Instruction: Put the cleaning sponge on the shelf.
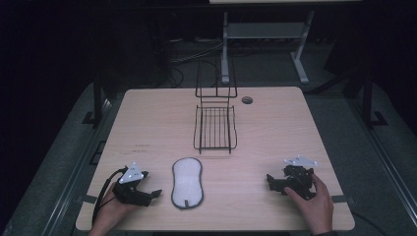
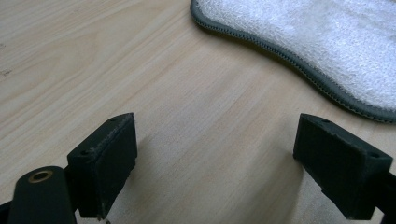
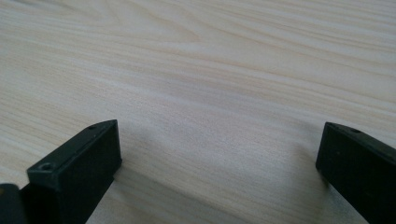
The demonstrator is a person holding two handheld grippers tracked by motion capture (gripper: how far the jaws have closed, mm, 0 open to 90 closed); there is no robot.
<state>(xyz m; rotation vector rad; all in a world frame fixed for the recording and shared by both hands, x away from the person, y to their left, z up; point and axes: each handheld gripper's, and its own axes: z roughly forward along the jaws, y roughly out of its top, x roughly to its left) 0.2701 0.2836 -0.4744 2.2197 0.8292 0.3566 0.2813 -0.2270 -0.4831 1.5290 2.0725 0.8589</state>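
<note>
High view: white pad with grey edge lying flat near front of table, between left gripper and right gripper, touching neither. Wire rack standing farther back, well apart; nothing blocking way. Floor beyond lying dark, hard to read.

Left gripper view: left gripper sitting with jaws spread over bare wood; pad lying just ahead, cut off by frame edge.

Right gripper view: right gripper sitting with jaws spread, nothing between.
</note>
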